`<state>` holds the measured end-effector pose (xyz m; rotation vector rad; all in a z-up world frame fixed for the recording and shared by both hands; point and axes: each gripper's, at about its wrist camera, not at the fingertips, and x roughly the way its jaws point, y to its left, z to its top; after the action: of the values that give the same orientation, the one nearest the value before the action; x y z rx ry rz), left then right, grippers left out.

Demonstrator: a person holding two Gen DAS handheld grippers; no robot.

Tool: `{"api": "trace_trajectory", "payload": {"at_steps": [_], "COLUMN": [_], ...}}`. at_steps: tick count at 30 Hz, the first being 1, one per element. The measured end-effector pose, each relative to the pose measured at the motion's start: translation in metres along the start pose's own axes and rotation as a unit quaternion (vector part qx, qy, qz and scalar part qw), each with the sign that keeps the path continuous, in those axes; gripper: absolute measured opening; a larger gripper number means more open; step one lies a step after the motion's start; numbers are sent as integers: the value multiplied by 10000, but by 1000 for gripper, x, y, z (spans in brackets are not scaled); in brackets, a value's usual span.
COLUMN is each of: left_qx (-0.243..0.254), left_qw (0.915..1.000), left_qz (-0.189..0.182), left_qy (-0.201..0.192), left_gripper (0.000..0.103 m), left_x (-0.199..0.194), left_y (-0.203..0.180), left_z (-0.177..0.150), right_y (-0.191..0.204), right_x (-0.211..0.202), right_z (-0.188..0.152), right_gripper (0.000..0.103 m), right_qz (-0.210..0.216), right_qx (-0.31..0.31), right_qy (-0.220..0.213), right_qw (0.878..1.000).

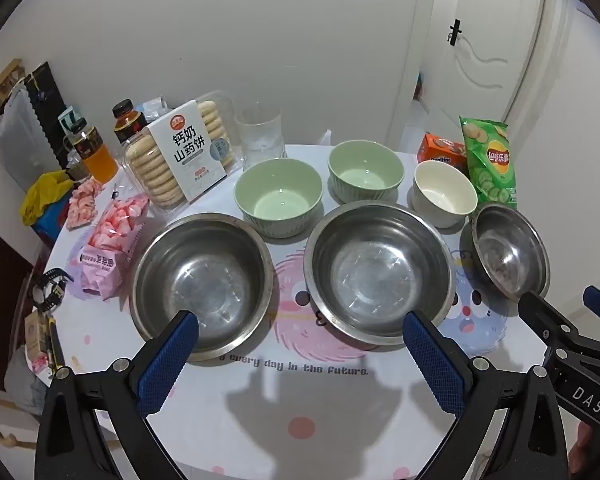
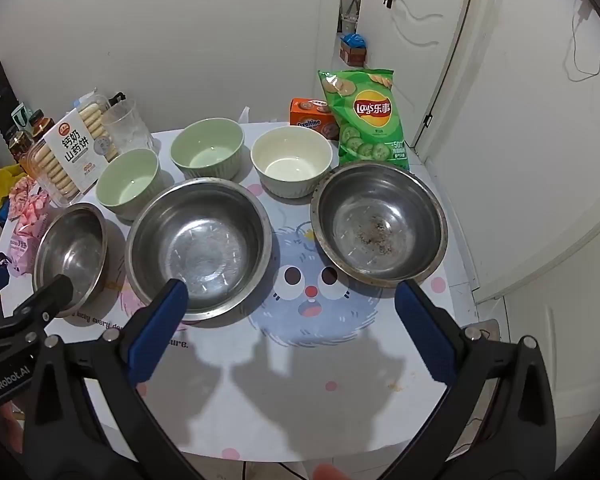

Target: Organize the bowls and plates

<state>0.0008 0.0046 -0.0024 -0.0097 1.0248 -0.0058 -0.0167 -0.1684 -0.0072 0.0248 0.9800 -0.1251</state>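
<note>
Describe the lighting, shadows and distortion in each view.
Left wrist: fisheye bends the table edge, corners vignetted black; left gripper casts a soft shadow near the camera; steel bowl shows glare. Right wrist: same curvature; right gripper throws two finger shadows.

You have six bowls on the table: three steel bowls across the lower middle of the frame, [image 2: 199, 245], [image 2: 380, 224] and [image 2: 73, 255], and behind them two green bowls, [image 2: 129, 186] and [image 2: 208, 148], plus one cream bowl [image 2: 291, 160]. At upper left stand one clear glass [image 1: 260, 136], one biscuit tray [image 1: 180, 156], two capped bottles, [image 1: 96, 150] and [image 1: 129, 120], and two pink candy packs, [image 1: 108, 248] and [image 1: 85, 202]. At upper right you have one green Lay's chip bag [image 2: 364, 120] and one orange Ovaltine box [image 2: 312, 118].
</note>
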Motion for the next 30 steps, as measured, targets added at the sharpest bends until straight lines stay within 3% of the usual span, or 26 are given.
{"api": "trace_trajectory", "payload": {"at_steps": [30], "left_qx": [28], "left_qw": [10000], "left_qz": [0], "left_qy": [62], "left_gripper": [103], "left_x": [11], "left_y": [-7], "left_z": [0], "right_y": [-3], "right_x": [8], "right_z": [-1], "right_gripper": [103], "right_qz": [-22], "right_qx": [6], "right_qy": [122], "right_qw": [9999]}}
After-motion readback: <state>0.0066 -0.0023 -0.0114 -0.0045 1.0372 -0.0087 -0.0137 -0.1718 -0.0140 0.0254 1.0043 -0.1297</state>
